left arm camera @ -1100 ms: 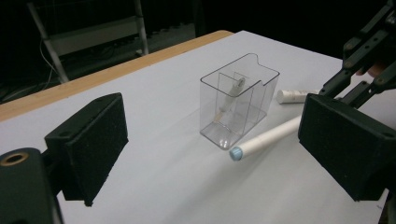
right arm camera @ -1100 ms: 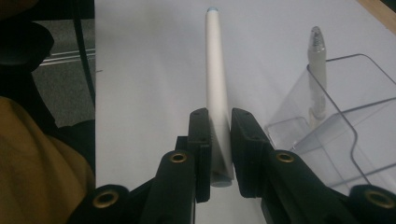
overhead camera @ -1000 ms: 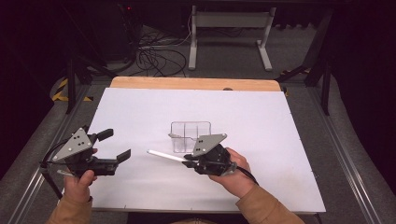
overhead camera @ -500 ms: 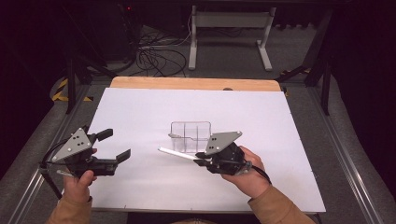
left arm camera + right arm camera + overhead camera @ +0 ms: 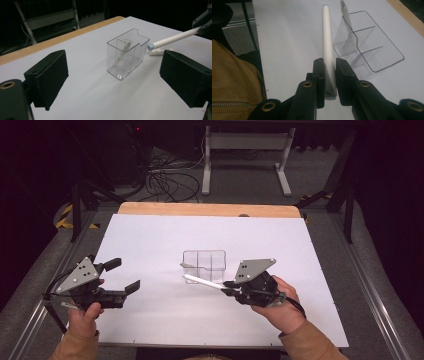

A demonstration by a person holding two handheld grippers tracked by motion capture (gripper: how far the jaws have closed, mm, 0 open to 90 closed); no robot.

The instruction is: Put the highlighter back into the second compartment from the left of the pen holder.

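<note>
the right tool [image 5: 226,288], clamped on a white pen [image 5: 202,281], has drifted right and up, its tip just before the clear organizer [image 5: 204,265] on the counter [image 5: 150,235]. the left tool [image 5: 122,275] stays wide, unmoved.

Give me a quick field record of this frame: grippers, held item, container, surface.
left gripper: open, holding nothing
right gripper: shut on white pen
pen pose: nearly level above the table, tip toward clear organizer
organizer: upright, divided compartments, one white item leaning inside
beside organizer: another white item lying flat
surface: white table, wooden far edge
</note>
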